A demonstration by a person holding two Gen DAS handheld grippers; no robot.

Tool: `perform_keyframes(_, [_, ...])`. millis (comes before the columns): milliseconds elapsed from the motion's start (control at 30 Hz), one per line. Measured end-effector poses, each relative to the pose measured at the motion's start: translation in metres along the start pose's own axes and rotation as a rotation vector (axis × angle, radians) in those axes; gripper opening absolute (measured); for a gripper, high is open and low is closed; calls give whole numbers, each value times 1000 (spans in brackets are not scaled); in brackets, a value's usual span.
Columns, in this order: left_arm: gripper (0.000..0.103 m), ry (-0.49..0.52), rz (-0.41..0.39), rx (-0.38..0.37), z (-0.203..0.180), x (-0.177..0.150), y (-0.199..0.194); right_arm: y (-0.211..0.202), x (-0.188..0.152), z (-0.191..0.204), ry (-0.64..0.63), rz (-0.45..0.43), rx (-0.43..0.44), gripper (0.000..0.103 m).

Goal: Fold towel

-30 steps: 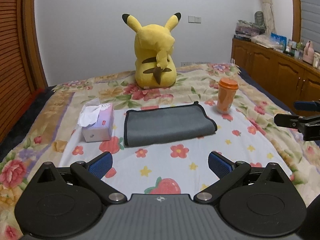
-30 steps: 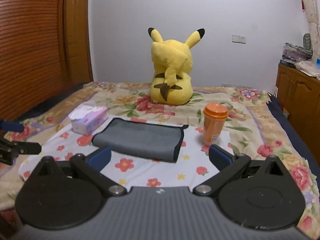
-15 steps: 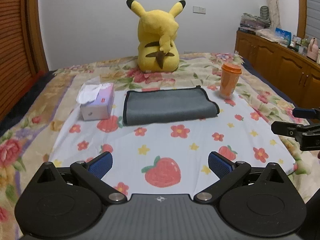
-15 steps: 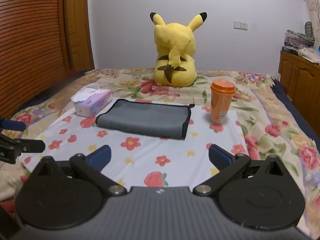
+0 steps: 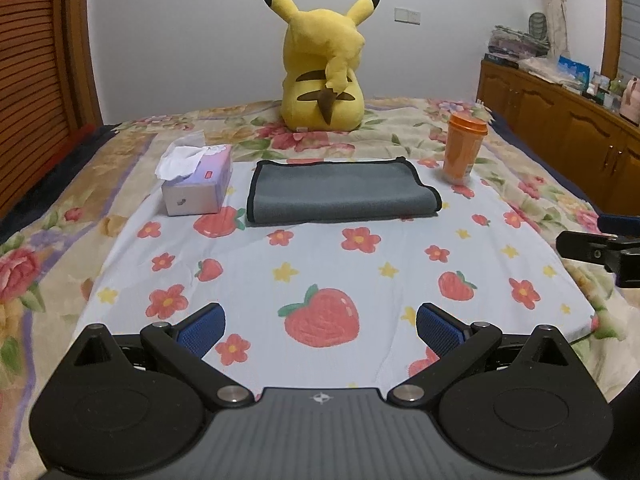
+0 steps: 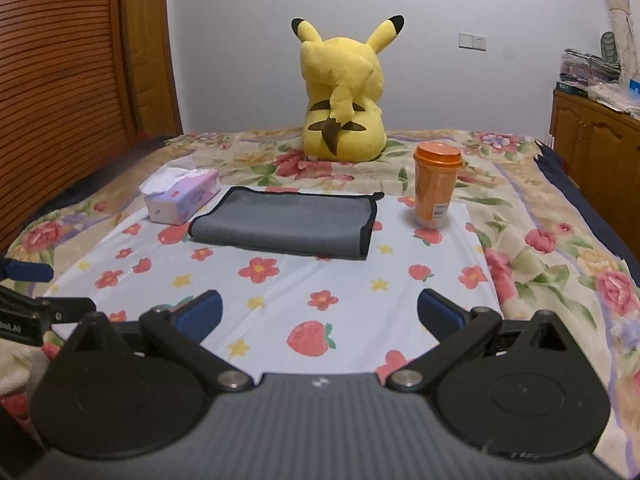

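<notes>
A grey towel with black edging [image 5: 340, 194] lies folded flat on the light flowered cloth [image 5: 320, 272] on the bed; it also shows in the right wrist view [image 6: 288, 222]. My left gripper [image 5: 320, 330] is open and empty, well short of the towel, over the near part of the cloth. My right gripper [image 6: 318, 314] is open and empty, also well back from the towel. The right gripper's finger shows at the right edge of the left wrist view [image 5: 592, 250], and the left gripper's at the left edge of the right wrist view [image 6: 40, 304].
A tissue box [image 5: 198, 184] stands left of the towel and an orange lidded cup [image 5: 464, 152] right of it. A yellow Pikachu plush [image 5: 324, 76] sits behind. Wooden cabinets [image 5: 560, 132] run along the right, a slatted wooden door [image 6: 60, 80] on the left.
Both grippers have pulled back from the towel and away from it; more of the flowered cloth lies between them and the towel. Both stay open.
</notes>
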State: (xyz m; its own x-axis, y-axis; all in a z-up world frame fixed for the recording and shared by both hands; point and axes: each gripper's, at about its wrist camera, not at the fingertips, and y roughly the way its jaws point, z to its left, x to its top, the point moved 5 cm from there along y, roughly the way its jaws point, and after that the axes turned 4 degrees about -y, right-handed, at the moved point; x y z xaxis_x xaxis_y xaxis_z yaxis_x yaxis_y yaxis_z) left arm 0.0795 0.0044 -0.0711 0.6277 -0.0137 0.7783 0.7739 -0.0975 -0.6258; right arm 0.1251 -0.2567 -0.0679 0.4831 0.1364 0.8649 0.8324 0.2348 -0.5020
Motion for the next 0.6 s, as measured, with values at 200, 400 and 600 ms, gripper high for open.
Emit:
perform_keyframes(200, [103, -13, -18, 18, 5, -3, -2, 0, -3, -3, 5, -3, -26, 103])
perform_keyframes(400, [103, -40, -45, 27, 12, -4, -5, 2, -6, -6, 18, -3, -39, 103])
perform_keyframes(600, [103, -30, -83, 38, 12, -2, -12, -2, -6, -7, 21, -24, -47, 103])
